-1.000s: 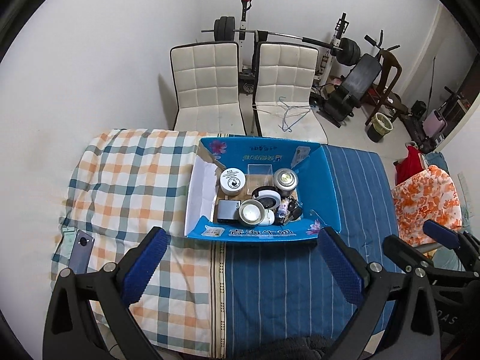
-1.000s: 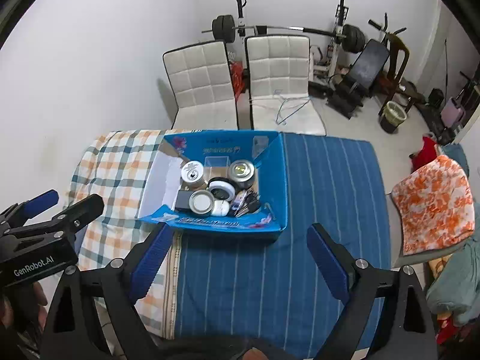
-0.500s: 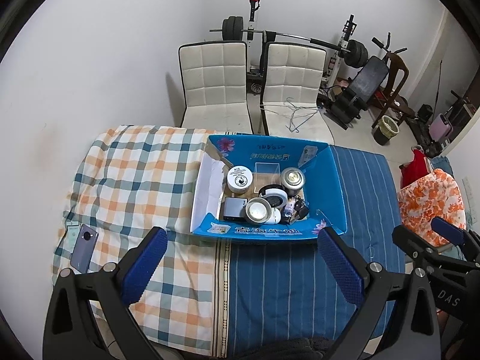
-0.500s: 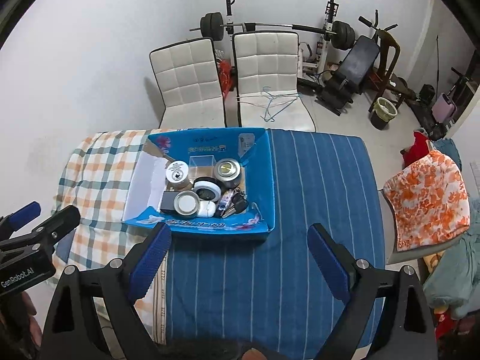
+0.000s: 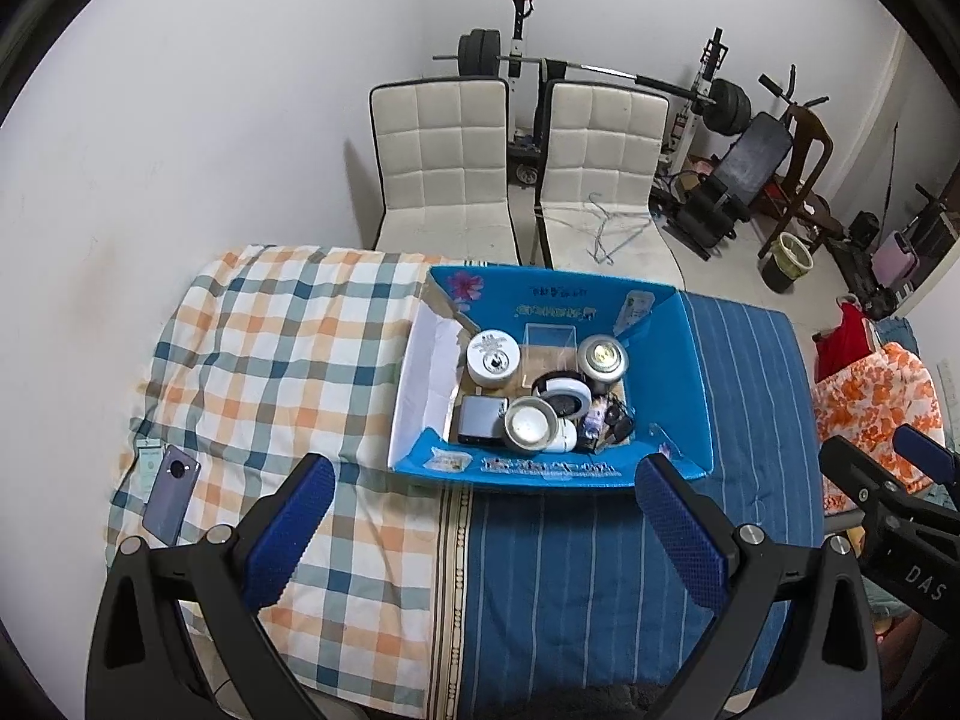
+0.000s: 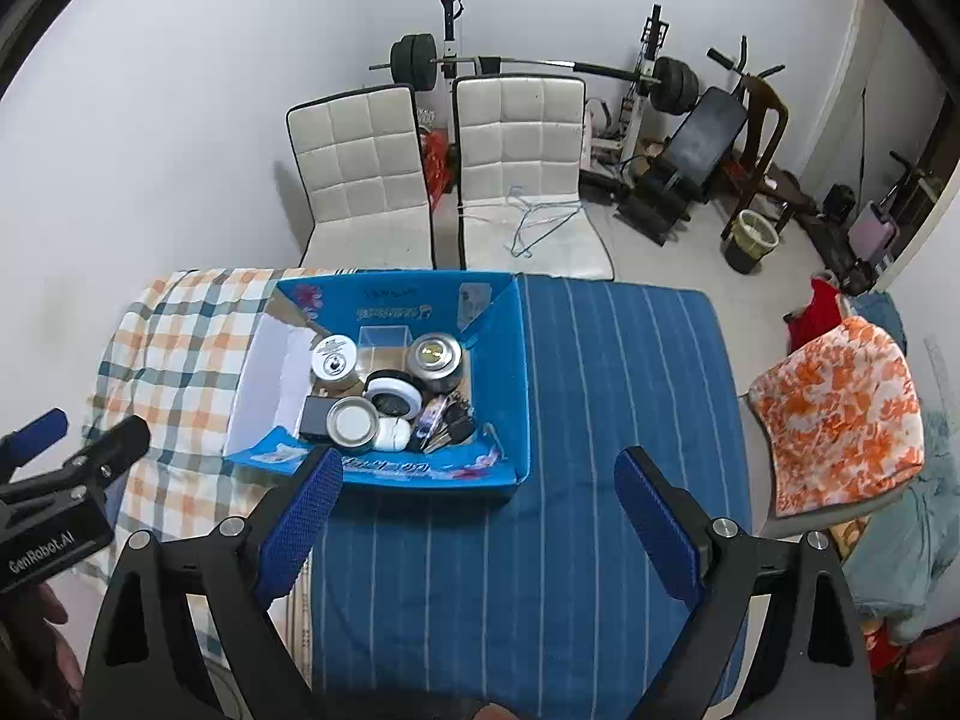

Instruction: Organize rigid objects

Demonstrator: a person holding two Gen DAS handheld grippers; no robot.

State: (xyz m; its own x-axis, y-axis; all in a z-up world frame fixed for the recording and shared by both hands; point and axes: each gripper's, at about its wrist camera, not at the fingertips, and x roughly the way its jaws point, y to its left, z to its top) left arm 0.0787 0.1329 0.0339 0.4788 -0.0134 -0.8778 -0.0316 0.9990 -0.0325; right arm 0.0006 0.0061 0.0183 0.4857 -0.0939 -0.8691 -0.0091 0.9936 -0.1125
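A blue cardboard box (image 5: pixel 690 360) (image 6: pixel 510 372) stands on the cloth-covered table. It holds several rigid objects: a white round tin (image 5: pixel 493 355) (image 6: pixel 333 355), a silver tin (image 5: pixel 602 357) (image 6: pixel 434 354), a silver-lidded jar (image 5: pixel 530 425) (image 6: pixel 353 422), a black-and-white ring (image 5: pixel 563 391), a dark flat case (image 5: pixel 479 417), a clear box (image 5: pixel 548 337) and keys (image 5: pixel 618 420). My left gripper (image 5: pixel 480 522) is open and empty, high above the table, nearer than the box. My right gripper (image 6: pixel 480 510) is open and empty, also high and nearer than the box.
A purple phone (image 5: pixel 171 492) lies on the checked cloth (image 5: pixel 270 360) at the table's left edge. The blue striped cloth (image 6: pixel 600 480) covers the right half. Two white chairs (image 5: pixel 444 180) stand behind the table, gym gear beyond. An orange-flowered cushion (image 6: pixel 840 414) sits at the right.
Both grippers have risen and drawn back from the box, so it looks smaller and farther. Both stayed open and empty. Nothing in the box moved.
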